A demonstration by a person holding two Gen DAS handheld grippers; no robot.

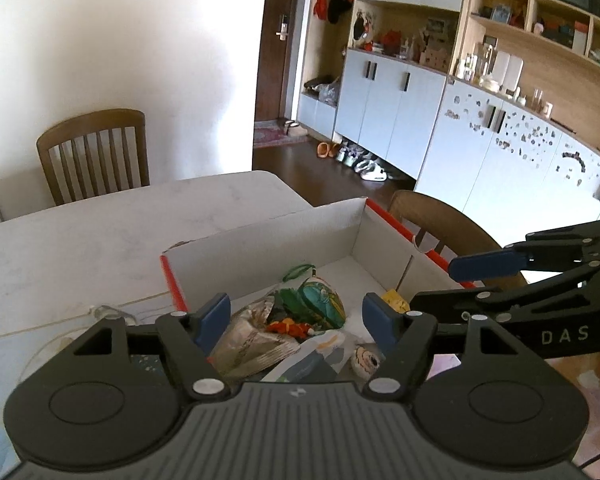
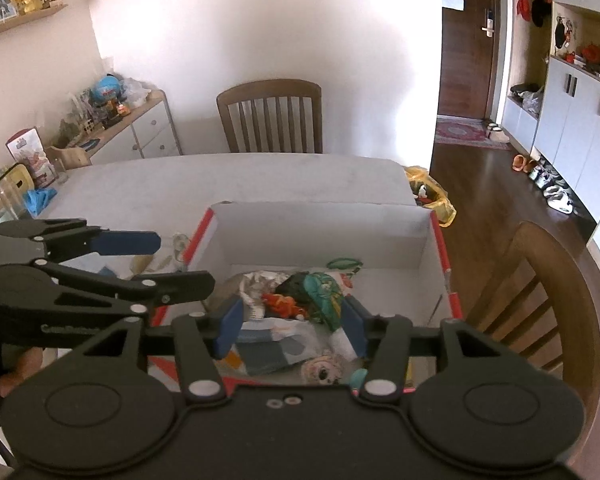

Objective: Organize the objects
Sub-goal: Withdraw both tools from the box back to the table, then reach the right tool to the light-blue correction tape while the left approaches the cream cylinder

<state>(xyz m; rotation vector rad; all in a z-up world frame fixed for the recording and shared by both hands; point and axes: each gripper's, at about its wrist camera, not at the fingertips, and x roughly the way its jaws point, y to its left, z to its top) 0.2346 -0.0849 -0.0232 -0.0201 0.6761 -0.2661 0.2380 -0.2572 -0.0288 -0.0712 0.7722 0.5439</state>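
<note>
A white cardboard box with red edges [image 1: 284, 236] [image 2: 320, 224] sits on the white table. Inside lie a teal and green painted pouch [image 1: 320, 304] [image 2: 324, 292], an orange toy [image 1: 290, 327] [image 2: 282, 304], a crumpled silver bag [image 1: 252, 340] [image 2: 260, 280], a printed packet [image 2: 276, 344] and a small doll face [image 1: 366, 360] [image 2: 322, 370]. My left gripper [image 1: 296, 320] is open and empty above the box's near end. My right gripper [image 2: 292, 326] is open and empty above the same pile. Each gripper shows in the other's view, the right one [image 1: 460, 284] and the left one [image 2: 172, 260].
Wooden chairs stand at the table's far side [image 1: 94, 152] [image 2: 272, 116] and beside the box [image 1: 440, 224] [image 2: 540, 304]. A cord [image 1: 100, 314] lies on the table left of the box. A yellow bag [image 2: 432, 192] sits past the table corner. A low cabinet [image 2: 140, 128] with clutter stands at left.
</note>
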